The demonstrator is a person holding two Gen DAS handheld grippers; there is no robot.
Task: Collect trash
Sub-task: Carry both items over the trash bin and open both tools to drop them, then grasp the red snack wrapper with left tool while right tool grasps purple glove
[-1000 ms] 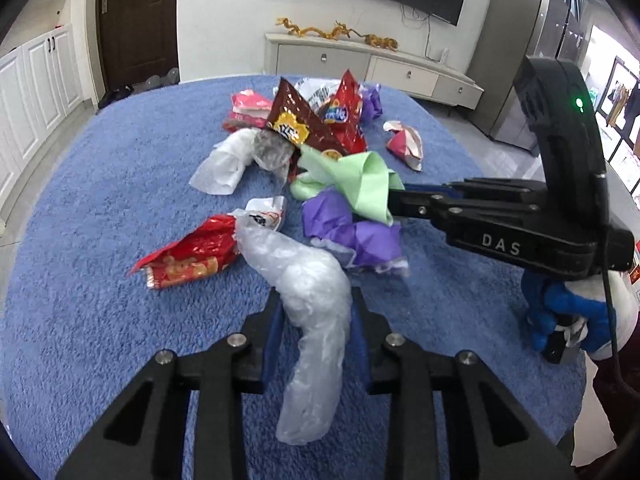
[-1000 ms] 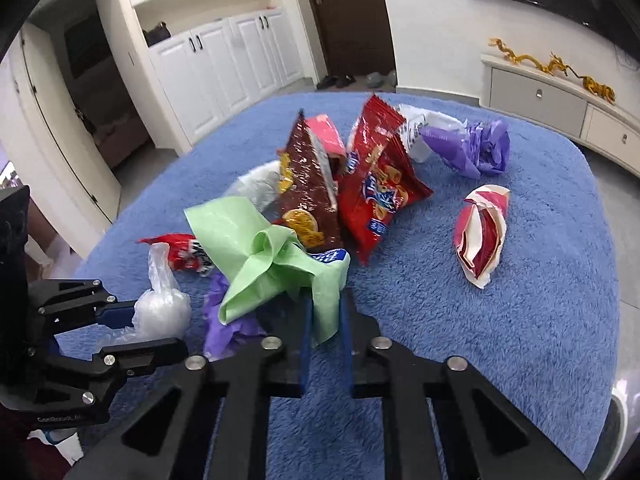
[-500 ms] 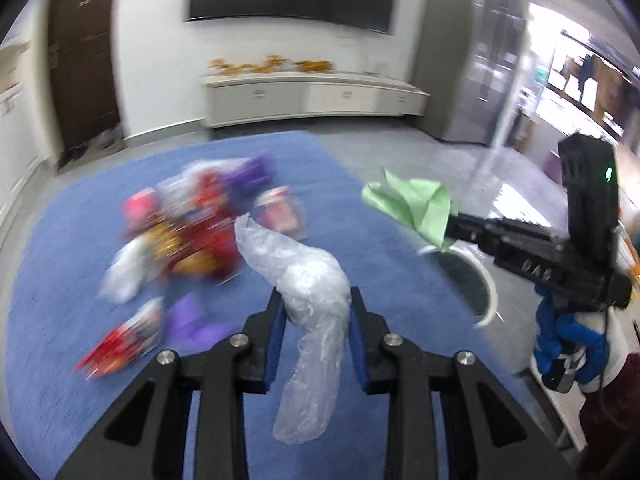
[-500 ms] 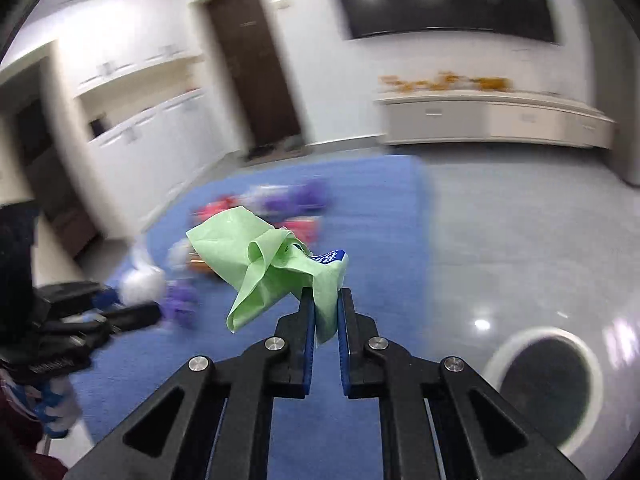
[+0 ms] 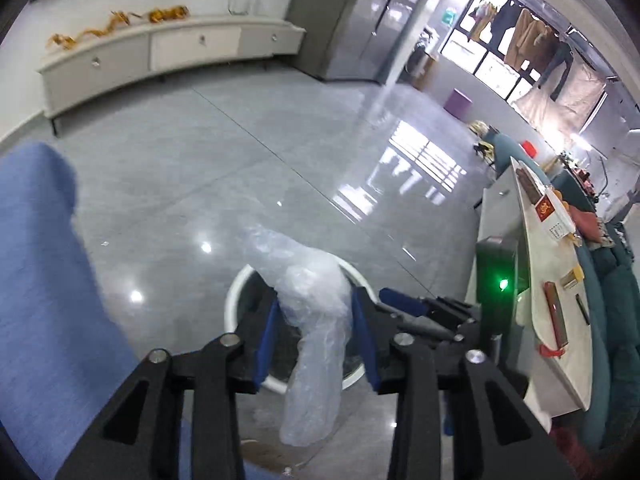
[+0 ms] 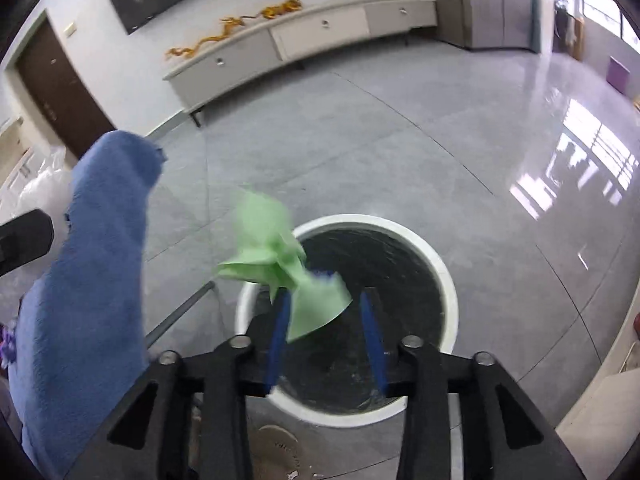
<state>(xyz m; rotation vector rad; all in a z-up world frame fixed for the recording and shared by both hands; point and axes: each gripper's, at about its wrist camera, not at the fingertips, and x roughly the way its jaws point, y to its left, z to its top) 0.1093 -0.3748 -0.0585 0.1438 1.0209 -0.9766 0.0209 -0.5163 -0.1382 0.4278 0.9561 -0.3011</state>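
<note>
Both grippers over white bin. Right gripper jaws opening, green wrapper loose between pads, clear of right pad. Left gripper jaws opening, clear plastic bag still between pads above bin rim.

Clear plastic bag: crumpled, hanging above bin rim.
Green wrapper: crumpled, above rim.
Bin: white-rimmed, black-lined, open.

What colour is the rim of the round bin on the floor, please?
White rim, dark lining inside; clearest in the right wrist view.
</note>
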